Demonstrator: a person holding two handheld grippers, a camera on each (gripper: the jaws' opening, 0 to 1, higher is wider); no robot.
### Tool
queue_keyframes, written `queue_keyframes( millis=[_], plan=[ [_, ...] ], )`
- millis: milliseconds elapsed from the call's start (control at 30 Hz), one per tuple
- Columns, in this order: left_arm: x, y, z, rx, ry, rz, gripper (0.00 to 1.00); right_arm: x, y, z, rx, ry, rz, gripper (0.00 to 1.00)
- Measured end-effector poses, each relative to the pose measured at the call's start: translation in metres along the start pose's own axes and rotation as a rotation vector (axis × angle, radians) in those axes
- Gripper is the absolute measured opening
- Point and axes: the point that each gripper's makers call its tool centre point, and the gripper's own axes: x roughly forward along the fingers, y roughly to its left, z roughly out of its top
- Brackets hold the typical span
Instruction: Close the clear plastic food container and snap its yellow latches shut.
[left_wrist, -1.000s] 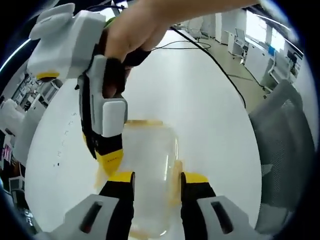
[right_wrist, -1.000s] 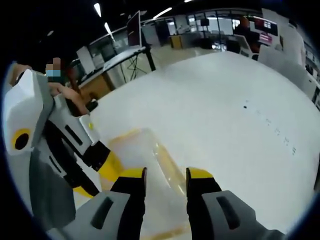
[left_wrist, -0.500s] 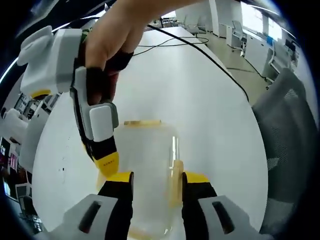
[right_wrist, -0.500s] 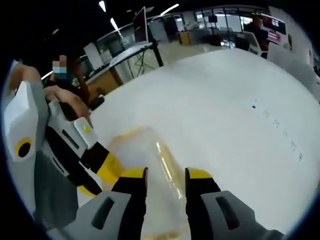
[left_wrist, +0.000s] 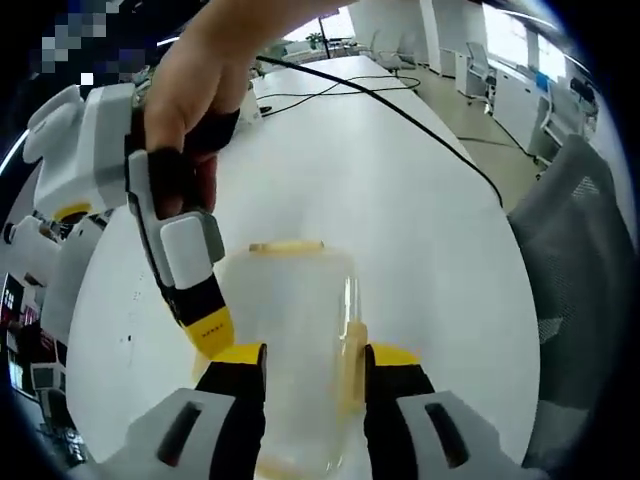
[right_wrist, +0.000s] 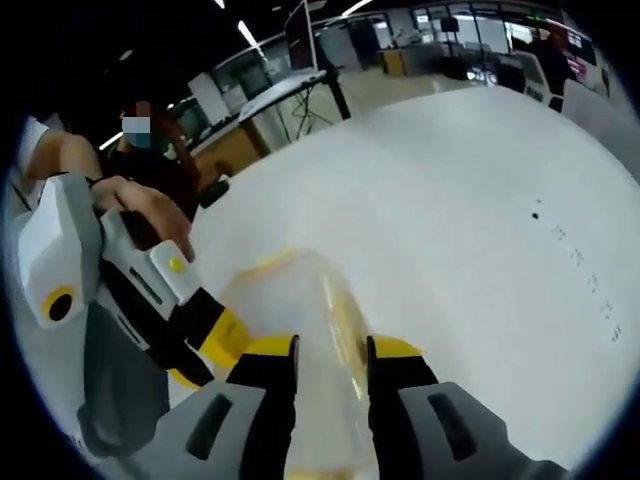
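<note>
The near end of the clear plastic food container is hidden between and below the left gripper jaws, so its near latch cannot be made out. In the right gripper view the container is blurred, its latches smeared into pale yellow streaks.

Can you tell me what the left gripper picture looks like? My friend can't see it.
A clear plastic food container with yellow latches sits on a white table, between the left gripper's two yellow-tipped jaws. The right gripper, held by a person's hand, reaches down to the container's left side. A black cable crosses the table behind, and a grey chair stands at the right.
</note>
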Motion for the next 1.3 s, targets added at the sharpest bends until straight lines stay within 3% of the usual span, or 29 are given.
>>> queue_keyframes(
  millis=[200,300,633,867,1300],
  plan=[
    [0.000,0.000,0.000,-0.001,0.005,-0.007,0.32,0.001,-0.002,0.000,-0.021,0.053,0.043,0.24],
    [0.001,-0.001,0.000,-0.001,0.016,-0.007,0.32,0.004,-0.005,-0.003,-0.009,0.104,0.075,0.29],
    [0.003,-0.002,-0.001,0.052,0.053,-0.012,0.33,0.007,-0.003,-0.005,-0.014,0.185,0.113,0.29],
    [0.004,-0.001,-0.001,0.042,0.064,-0.028,0.33,0.009,0.000,-0.008,-0.044,0.241,0.142,0.29],
    [0.005,0.000,-0.001,-0.001,0.065,-0.052,0.31,0.010,0.000,-0.010,-0.039,0.276,0.151,0.28]
  ],
)
